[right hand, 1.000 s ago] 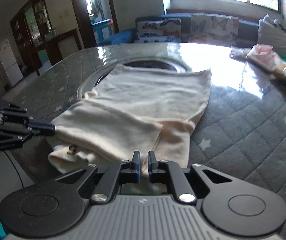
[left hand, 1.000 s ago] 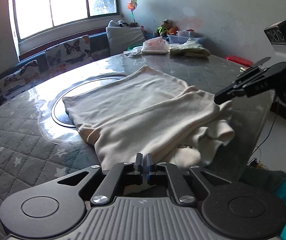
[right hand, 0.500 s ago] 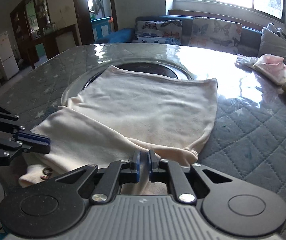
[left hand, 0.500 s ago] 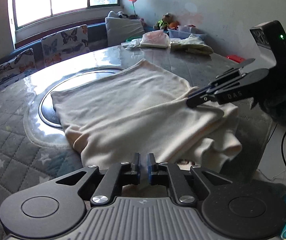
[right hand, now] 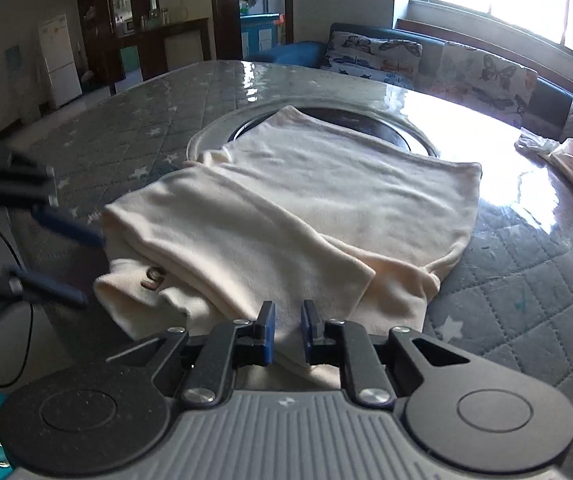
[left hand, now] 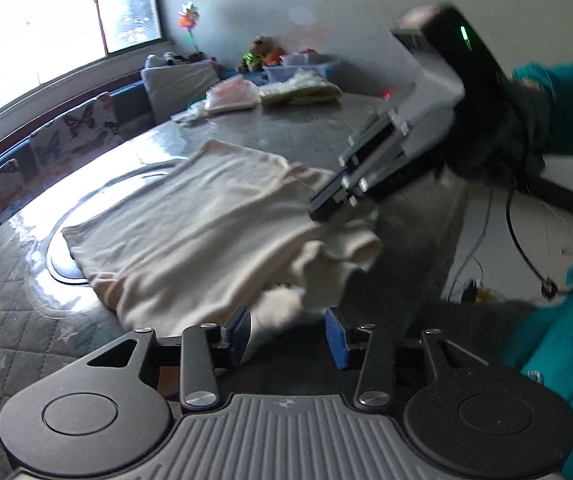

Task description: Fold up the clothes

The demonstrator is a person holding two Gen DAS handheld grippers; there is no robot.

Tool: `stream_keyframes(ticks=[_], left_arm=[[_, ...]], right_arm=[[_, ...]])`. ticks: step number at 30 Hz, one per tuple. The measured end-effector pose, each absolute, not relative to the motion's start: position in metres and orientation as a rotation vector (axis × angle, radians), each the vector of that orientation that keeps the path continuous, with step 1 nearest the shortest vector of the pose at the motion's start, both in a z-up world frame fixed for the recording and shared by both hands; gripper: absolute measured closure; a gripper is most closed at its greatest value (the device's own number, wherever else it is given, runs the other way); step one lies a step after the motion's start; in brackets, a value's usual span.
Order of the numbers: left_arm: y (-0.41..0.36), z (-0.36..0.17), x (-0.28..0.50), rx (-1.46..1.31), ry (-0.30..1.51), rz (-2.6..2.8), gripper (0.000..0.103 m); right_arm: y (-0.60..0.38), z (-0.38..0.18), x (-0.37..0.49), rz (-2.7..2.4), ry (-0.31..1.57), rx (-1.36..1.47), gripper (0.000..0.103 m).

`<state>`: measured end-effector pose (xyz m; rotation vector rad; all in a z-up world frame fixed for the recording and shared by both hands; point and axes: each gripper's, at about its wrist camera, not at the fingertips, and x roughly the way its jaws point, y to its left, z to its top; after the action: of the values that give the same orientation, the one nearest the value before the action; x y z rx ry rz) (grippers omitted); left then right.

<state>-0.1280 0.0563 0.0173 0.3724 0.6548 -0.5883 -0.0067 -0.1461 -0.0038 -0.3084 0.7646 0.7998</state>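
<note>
A cream garment (left hand: pixel 206 224) (right hand: pixel 306 200) lies folded on the quilted grey table (right hand: pixel 526 280), partly over a dark round inset (right hand: pixel 350 120). Its near edge hangs over the table's front. My left gripper (left hand: pixel 286 336) has its jaws opening wide at that edge; a white corner of cloth sits between the blue pads (left hand: pixel 238 332) without being pressed. Over the right corner my right gripper (right hand: pixel 288 332) is opening too, with a narrow gap and cloth lying between its pads (right hand: pixel 268 332). Each gripper also shows in the other's view: the right gripper (left hand: pixel 326 204), the left gripper (right hand: pixel 92 270).
Folded clothes (left hand: pixel 298 92) and a pink bag (left hand: pixel 230 96) sit at the table's far end. A sofa with butterfly cushions (right hand: pixel 478 68) runs under the window. A teal sleeve (left hand: pixel 558 120) and a dangling cable (left hand: pixel 526 248) are at the right, off the table's edge.
Both grippers' jaws have parted, the left widely, the right slightly, letting go of the garment's near edge. Both have rolled and shifted along that edge.
</note>
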Motion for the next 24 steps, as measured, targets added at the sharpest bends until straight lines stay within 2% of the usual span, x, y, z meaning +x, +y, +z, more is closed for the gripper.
stream_keyframes(ticks=[2,4,6,8,9,12,13,14,24], left_arm=[[0.051,0.012,-0.128,0.404,0.641,-0.581,0.059],[0.048,0.008,-0.126,0.417,0.634,-0.571,0.061],[0.047,0.005,-0.125,0.418,0.626,-0.558,0.077],[0.047,0.006,-0.123,0.411,0.621,-0.547,0.087],[0.047,0.007,-0.122,0.407,0.616,-0.537,0.090],[0.050,0.015,-0.118,0.382,0.598,-0.509,0.091],[0.052,0.018,-0.115,0.367,0.592,-0.500,0.091],[0.053,0.022,-0.111,0.350,0.586,-0.491,0.091],[0.066,0.032,-0.075,0.258,0.604,-0.477,0.091]], right_arm=[[-0.148,0.003,-0.011,0.809,0.748,-0.324,0.077],[-0.150,0.006,-0.015,0.815,0.738,-0.344,0.076],[-0.152,0.008,-0.019,0.817,0.732,-0.360,0.073],[-0.155,0.011,-0.023,0.818,0.722,-0.383,0.067],[-0.157,0.012,-0.026,0.821,0.716,-0.397,0.067],[-0.162,0.016,-0.035,0.836,0.698,-0.442,0.064],[-0.164,0.017,-0.038,0.846,0.692,-0.460,0.055],[-0.165,0.018,-0.041,0.855,0.686,-0.477,0.050],[-0.152,-0.001,-0.059,0.930,0.572,-0.613,0.045]])
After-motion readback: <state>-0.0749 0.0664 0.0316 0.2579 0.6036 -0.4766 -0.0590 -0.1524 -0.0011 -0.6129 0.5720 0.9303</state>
